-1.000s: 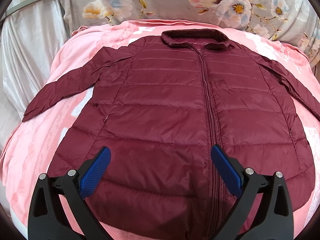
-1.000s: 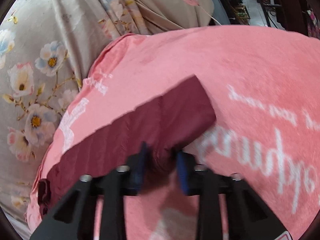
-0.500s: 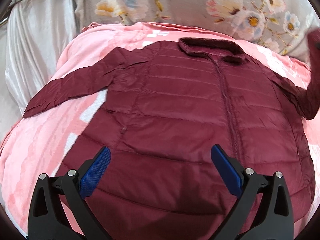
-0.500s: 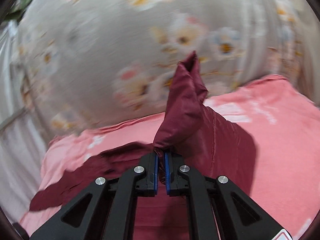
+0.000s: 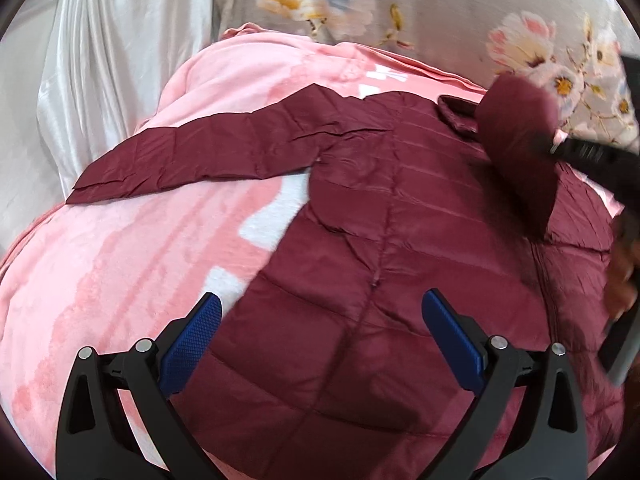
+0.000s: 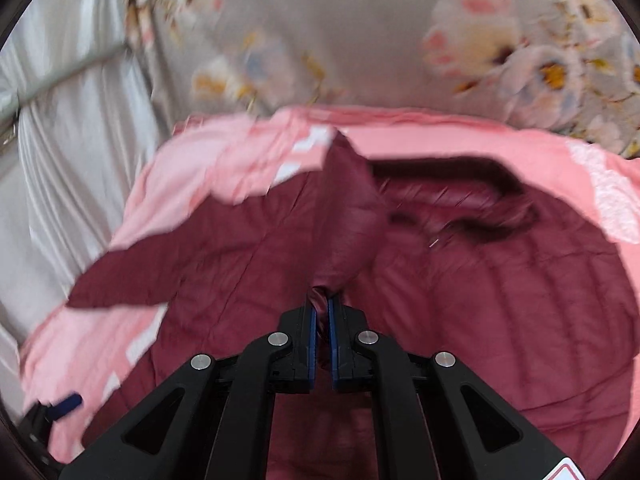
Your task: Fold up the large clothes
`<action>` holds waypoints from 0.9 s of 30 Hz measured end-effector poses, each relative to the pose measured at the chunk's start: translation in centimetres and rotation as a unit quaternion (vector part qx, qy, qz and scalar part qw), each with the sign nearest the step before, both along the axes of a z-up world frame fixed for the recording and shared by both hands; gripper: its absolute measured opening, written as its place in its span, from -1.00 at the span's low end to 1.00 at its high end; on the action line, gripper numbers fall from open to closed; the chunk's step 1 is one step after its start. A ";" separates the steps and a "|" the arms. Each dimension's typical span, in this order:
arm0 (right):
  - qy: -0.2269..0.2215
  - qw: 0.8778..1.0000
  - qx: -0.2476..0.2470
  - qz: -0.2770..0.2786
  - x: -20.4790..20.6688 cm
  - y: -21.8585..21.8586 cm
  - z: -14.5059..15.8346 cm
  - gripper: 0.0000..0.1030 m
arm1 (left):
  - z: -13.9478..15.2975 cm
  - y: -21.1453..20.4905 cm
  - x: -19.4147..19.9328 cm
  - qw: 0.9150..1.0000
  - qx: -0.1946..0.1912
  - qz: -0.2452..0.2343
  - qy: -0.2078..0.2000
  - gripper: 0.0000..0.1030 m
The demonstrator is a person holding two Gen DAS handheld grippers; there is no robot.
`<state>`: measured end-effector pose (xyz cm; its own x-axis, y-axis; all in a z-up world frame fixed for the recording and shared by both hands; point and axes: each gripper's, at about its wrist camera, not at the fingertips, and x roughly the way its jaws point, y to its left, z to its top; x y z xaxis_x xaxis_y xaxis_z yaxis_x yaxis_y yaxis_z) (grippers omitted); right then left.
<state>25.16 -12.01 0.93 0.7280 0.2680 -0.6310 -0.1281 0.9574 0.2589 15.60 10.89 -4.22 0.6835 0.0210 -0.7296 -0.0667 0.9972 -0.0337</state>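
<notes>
Maroon quilted jacket [image 5: 400, 280] spread front-up on pink blanket [image 5: 120, 272], collar [image 6: 460, 184] toward floral sheet [image 5: 440, 8], zip closed. One sleeve [image 5: 208, 156] lying flat, out to the side toward grey satin curtain [image 5: 92, 60]. Other sleeve cuff [image 6: 348, 216] lifted clear above jacket chest, pinched in right gripper [image 6: 322, 308]; jaws nearly together, having just closed further on the fabric. Left gripper [image 5: 320, 320] over the hem area, jaws wide, blue pads [image 5: 192, 344] bare, nothing between them. Right view motion-blurred.
</notes>
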 end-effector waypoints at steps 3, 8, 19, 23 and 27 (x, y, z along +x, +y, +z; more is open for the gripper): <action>0.023 0.999 -0.017 0.019 0.3 2.3 -2.1 -0.90 | 0.1 0.6 0.5 1.000 -0.013 -0.003 -0.003 0.90; 0.057 0.997 -0.036 0.036 0.8 4.3 -4.7 -0.90 | 0.5 0.5 1.4 0.999 -0.031 -0.017 -0.005 0.90; 0.062 0.996 0.041 0.044 -2.6 0.2 -2.9 -0.02 | 0.8 0.2 5.4 0.981 -0.176 -0.067 0.034 0.90; 0.046 0.996 0.062 -0.035 -6.5 -6.5 -2.2 0.01 | 0.8 -1.5 8.9 0.970 -0.221 -0.086 0.052 0.90; 0.059 0.983 0.101 -0.142 -9.8 -15.4 -3.8 0.02 | -1.1 -3.2 12.7 0.945 -0.294 -0.098 0.102 0.90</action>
